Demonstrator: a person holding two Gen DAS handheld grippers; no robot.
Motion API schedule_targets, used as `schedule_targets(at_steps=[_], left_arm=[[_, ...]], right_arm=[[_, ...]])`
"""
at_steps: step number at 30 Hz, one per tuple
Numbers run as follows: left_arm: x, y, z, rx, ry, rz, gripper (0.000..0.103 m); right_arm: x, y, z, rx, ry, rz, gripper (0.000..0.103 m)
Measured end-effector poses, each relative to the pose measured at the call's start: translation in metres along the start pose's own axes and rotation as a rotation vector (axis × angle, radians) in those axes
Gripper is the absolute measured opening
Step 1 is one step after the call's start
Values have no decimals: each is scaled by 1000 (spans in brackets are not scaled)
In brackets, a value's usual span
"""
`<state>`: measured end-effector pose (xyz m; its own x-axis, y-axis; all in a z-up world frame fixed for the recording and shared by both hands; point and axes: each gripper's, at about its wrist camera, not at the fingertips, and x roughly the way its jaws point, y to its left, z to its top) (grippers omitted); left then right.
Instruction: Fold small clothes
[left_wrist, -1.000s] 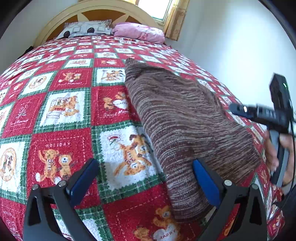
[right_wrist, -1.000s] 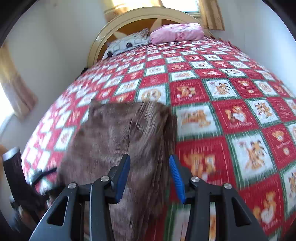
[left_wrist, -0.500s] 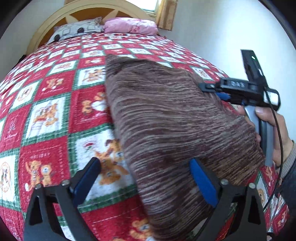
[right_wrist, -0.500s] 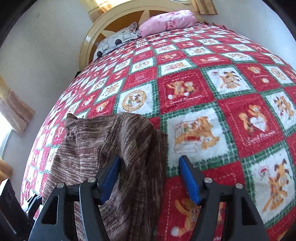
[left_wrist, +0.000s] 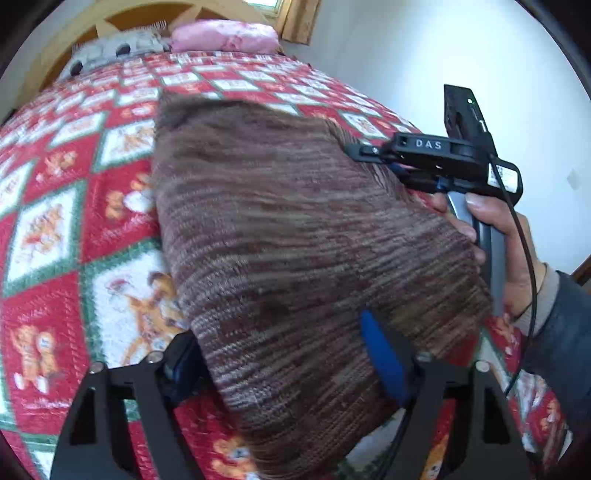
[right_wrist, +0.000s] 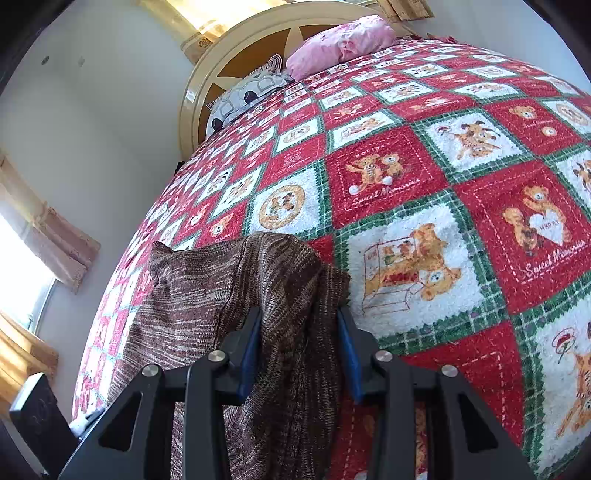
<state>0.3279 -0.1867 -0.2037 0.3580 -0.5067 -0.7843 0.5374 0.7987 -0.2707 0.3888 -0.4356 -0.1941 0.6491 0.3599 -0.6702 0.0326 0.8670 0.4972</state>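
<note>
Both sets of jaws are closing on cloth. The right gripper (right_wrist: 300, 350) has a bunched fold of the brown striped knitted garment (left_wrist: 295, 240) between its blue pads, not yet squeezed tight; the left gripper (left_wrist: 280, 365) straddles the near hem, jaws wide, fabric draped between them. The garment lies near the bed's right edge on the red-and-green teddy-bear patchwork quilt (right_wrist: 461, 184). Judged step: taking hold for a fold — next, both jaws must clamp, then lift together.
</note>
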Motion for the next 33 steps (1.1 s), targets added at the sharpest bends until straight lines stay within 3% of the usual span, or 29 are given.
schedule_targets(at_steps=[6, 10, 13, 20, 33], left_arm=[[-1, 1, 1, -15, -6, -10, 77], [-5, 3, -1, -25, -17, -11, 69], [-6, 5, 1, -37, -35, -13, 58], [-22, 3, 1, -25, -90, 3, 22], [-81, -4, -10, 5, -189, 33, 18]], right_arm=[[1, 2, -1, -11, 2, -3, 32], [0, 5, -1, -37, 0, -24, 27], [0, 11, -2, -68, -6, -39, 21], [-12, 26, -2, -116, -41, -69, 17], [-51, 84, -14, -156, -109, -25, 17]])
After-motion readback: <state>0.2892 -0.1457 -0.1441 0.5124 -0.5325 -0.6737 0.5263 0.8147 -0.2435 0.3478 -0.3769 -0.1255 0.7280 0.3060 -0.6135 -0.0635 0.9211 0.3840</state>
